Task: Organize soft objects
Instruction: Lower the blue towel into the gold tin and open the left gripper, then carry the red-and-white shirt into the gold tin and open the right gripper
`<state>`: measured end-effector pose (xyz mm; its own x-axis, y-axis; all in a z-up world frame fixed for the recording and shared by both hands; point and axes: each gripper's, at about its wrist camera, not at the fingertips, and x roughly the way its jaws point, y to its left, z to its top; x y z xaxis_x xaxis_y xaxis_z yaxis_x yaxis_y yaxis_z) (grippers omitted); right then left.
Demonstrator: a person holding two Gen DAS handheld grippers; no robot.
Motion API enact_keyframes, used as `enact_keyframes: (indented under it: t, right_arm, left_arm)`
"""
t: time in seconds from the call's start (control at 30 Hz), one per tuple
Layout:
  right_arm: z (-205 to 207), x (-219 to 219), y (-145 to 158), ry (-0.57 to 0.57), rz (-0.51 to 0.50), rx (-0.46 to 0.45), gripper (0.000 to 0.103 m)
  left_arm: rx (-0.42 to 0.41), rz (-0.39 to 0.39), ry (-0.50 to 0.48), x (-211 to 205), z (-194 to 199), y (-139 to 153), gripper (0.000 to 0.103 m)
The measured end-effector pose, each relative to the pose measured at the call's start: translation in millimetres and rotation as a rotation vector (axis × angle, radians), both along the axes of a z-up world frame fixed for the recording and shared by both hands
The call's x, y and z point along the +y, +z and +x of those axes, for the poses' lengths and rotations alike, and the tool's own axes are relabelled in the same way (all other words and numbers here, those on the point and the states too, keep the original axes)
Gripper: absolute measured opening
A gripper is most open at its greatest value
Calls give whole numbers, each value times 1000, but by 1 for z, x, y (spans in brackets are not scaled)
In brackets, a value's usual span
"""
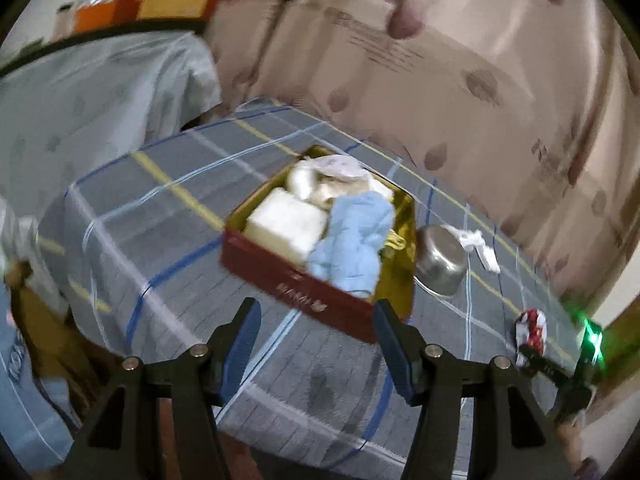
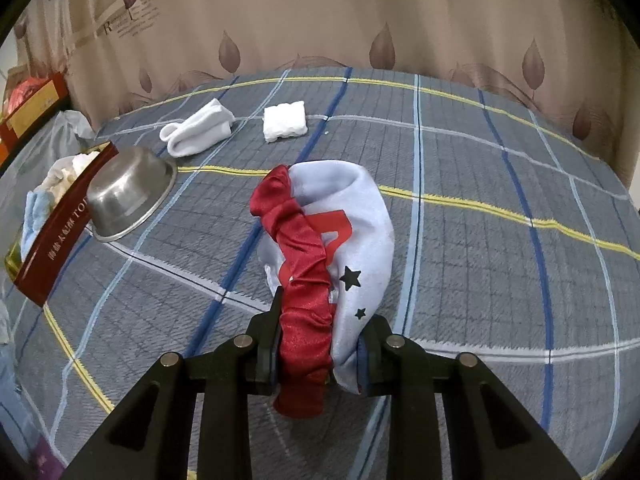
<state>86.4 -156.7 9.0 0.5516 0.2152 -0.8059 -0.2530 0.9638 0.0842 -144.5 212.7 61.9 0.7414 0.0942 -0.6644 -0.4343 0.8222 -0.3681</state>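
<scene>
Your left gripper (image 1: 316, 344) has its jaws spread wide, nothing between them, hanging above the plaid bedspread (image 1: 168, 240) short of the red box (image 1: 280, 284). That view is motion-blurred. Only the left wrist view looks down into the box: a light blue cloth (image 1: 352, 240) on the near right side, a white block (image 1: 286, 224) left of it, crumpled white fabric (image 1: 336, 176) at the back. The steel bowl (image 1: 440, 264) sits upside down, touching the box's right side.

Your right gripper (image 2: 320, 344) is clamped on a bundle of red satin fabric (image 2: 304, 280) and pale blue satin cloth (image 2: 356, 220) with a red print and black stars; the bundle drapes forward onto the bedspread. In the left wrist view that bundle is just a small red and white lump (image 1: 530, 332) at far right, with the right gripper's body and a green light beside it.

Only the right wrist view shows the loose items clearly: a folded white sock (image 2: 200, 130) and a white folded pad (image 2: 285, 121) near the far edge, by the curtain (image 2: 320, 20), well apart from the box. The left view catches one white piece (image 1: 480, 246) behind the bowl; I can't tell which it is. From the right, the box shows only its side wall and a sliver of contents.
</scene>
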Motion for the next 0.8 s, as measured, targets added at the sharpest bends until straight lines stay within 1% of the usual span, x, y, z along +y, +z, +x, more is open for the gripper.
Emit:
enact_keyframes:
  t: [0.07,0.13,0.17,0.23,0.3,0.37,0.4,0.5,0.53,0.6,0.63,0.67,0.73,0.8]
  right_arm:
    - [-2,3,2,1,6,6,26]
    - [-6,10,5,9,18,13,26]
    - [-8,14,7,14,23,15,26]
    - [-12,25,14,33,39,17,26]
    - [-17,37,21,56,57,18,26]
    - [-23,56,33,93,89,18,26]
    - [-26,67,40,117,115,18,26]
    - [-33,99,61,184,173,15,26]
    - [-37,117,69,222,198,19,26]
    - [-41,144,77,275,222,33,26]
    - [-44,165,83,316,240,42,26]
    - [-45,177,85,339,248,46,26]
    - [-49,218,91,412,250,58,26]
    - [-52,246,93,455,252,67,26]
  left_arm:
    - [-1,-10,15,5,-4,-2,60]
    - [8,-12,1,5,-1,-2,60]
    - [21,5,0,4,0,-1,60]
    - [51,62,7,0,1,0,60]
    - [91,135,7,-5,4,1,60]
    - [123,178,14,-6,5,0,60]
    - [137,187,18,-5,5,0,60]
    - [158,175,33,2,4,-1,60]
    - [161,173,51,6,2,0,60]
    - [171,185,77,9,0,2,60]
    - [176,192,94,13,-1,4,60]
    - [180,205,113,16,-3,7,60]
    - [186,227,136,21,-5,11,60]
    - [194,238,155,28,-7,14,60]
